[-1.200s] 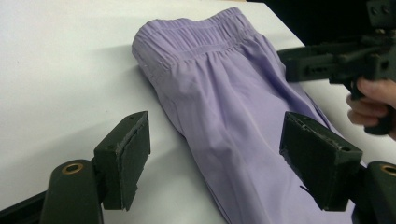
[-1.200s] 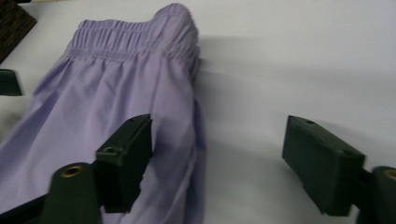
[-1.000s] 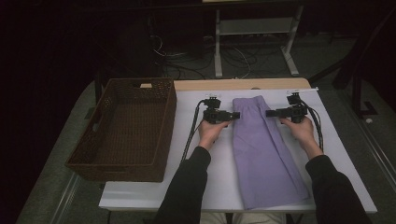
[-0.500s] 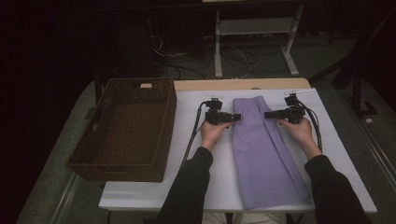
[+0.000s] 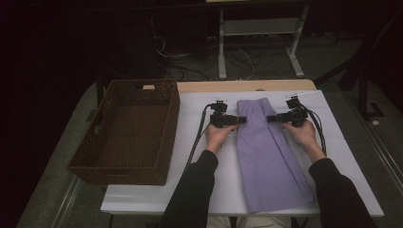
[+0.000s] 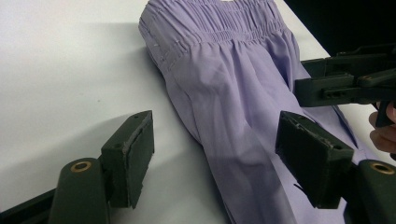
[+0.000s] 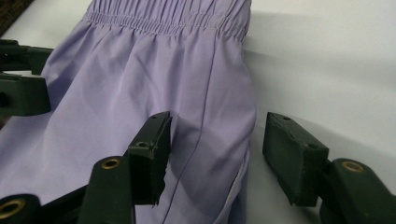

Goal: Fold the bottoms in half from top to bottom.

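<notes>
A purple garment (image 5: 268,161) lies folded lengthwise on the white table (image 5: 332,156), its gathered waistband (image 6: 224,23) at the far end. My left gripper (image 5: 242,119) rests at its left edge just below the waistband. It is open, and the cloth's edge (image 6: 201,126) lies between the jaws (image 6: 215,126) untouched. My right gripper (image 5: 270,118) faces it from the right side. Its jaws (image 7: 219,128) have just been opening and straddle the garment's right fold (image 7: 233,140) without pressing it. Each gripper view shows the other gripper across the cloth.
A brown wicker basket (image 5: 142,85) with nothing in it stands on the table's left half. Cables trail from both grippers over the table. A metal stand and floor cables lie in the dark beyond the far edge.
</notes>
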`<state>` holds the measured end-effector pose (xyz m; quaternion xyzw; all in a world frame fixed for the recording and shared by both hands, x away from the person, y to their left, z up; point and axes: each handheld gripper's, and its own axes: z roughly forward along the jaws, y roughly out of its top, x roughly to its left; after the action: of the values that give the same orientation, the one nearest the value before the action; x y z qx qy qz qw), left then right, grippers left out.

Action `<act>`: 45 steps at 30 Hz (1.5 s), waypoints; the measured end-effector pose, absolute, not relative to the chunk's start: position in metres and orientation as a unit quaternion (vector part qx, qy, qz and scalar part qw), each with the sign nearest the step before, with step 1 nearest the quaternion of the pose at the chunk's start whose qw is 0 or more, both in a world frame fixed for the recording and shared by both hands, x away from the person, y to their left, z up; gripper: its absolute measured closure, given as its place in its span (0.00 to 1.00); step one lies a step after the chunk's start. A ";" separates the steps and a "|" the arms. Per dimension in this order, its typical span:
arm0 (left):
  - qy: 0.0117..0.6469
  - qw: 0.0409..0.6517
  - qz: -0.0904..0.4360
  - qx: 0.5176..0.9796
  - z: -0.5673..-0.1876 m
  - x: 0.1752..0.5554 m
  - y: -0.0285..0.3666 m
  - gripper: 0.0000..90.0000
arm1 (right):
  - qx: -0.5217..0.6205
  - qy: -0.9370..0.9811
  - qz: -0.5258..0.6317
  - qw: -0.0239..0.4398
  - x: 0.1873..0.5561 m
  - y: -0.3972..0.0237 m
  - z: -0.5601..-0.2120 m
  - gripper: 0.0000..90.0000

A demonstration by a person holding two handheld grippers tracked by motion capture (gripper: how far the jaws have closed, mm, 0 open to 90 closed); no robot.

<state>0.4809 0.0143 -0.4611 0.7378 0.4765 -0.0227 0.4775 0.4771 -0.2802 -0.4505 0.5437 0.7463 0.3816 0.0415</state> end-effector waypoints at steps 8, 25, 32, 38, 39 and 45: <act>0.467 0.481 -0.036 0.741 -0.463 0.479 0.007 0.38 | 0.526 0.764 0.372 0.028 0.473 -0.273 -0.450 0.67; 0.485 0.434 -0.035 0.758 -0.462 0.481 -0.008 0.97 | 0.528 0.764 0.370 0.015 0.474 -0.274 -0.452 0.96; 0.471 0.442 -0.030 0.763 -0.458 0.481 -0.006 0.98 | 0.531 0.747 0.400 -0.013 0.472 -0.284 -0.450 0.96; 0.454 0.462 -0.026 0.762 -0.445 0.479 -0.001 0.98 | 0.527 0.733 0.429 -0.026 0.469 -0.291 -0.442 0.96; 0.450 0.464 -0.026 0.762 -0.442 0.478 -0.001 0.98 | 0.526 0.731 0.433 -0.028 0.468 -0.292 -0.441 0.96; 0.435 0.473 -0.022 0.766 -0.432 0.473 0.001 0.98 | 0.520 0.726 0.450 -0.028 0.460 -0.295 -0.434 0.96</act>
<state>0.4726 0.0008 -0.4317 0.7660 0.4348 -0.0224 0.4730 0.4600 -0.2954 -0.4339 0.5198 0.7257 0.4498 -0.0282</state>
